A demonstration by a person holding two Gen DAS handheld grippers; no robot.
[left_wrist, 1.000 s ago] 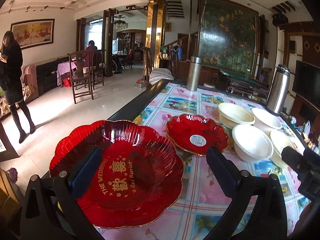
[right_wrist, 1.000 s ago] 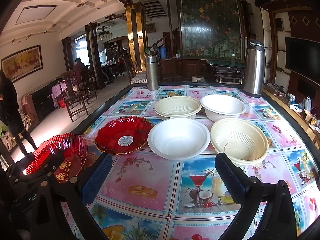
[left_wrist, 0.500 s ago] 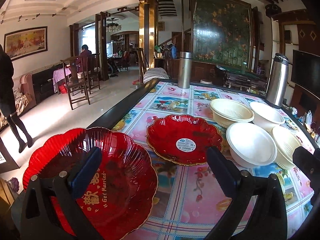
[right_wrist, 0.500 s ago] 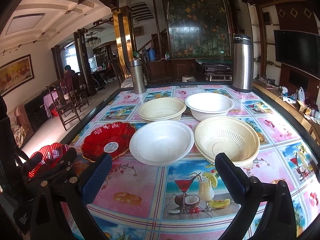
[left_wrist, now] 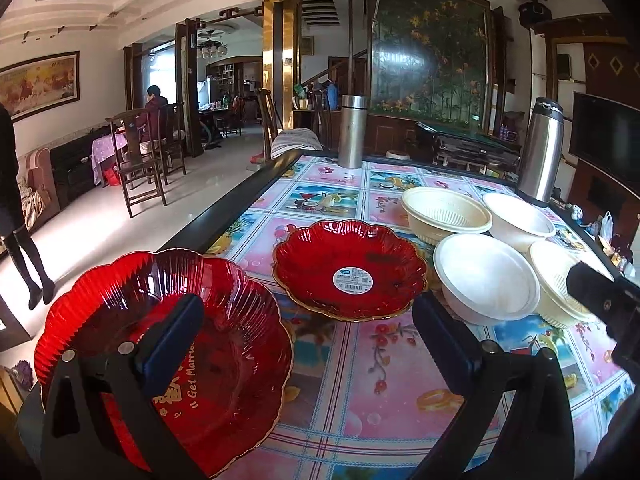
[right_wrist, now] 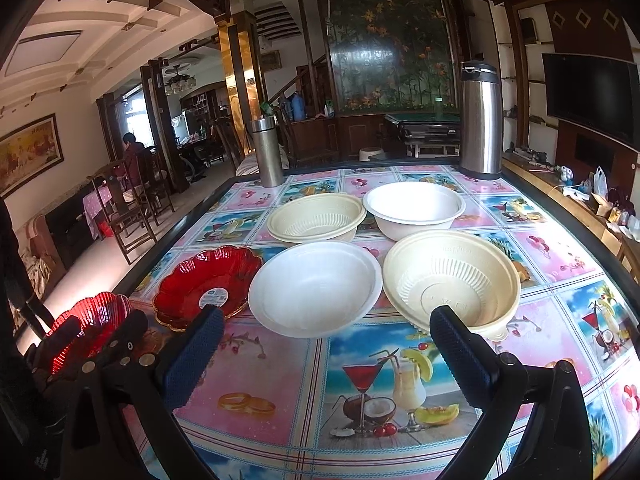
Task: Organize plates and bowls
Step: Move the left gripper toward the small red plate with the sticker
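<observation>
Two red flower-shaped plates lie on the table. The near one with gold lettering sits under my left gripper's left finger; the other, with a sticker, lies further in. My left gripper is open and empty above them. Beyond stand two white bowls and two cream bowls. My right gripper is open and empty, just in front of the near white and cream bowls. The sticker plate and lettered plate show at its left.
The table has a picture-tile cloth and a dark raised edge. A steel flask and a tall steel thermos stand at the far edge. Chairs, a seated person and a standing person are in the room at left.
Both grippers have drawn back and turned a little; the lettered plate has slid toward the lower left of the left view and the bowls come more central. Nothing was grasped.
</observation>
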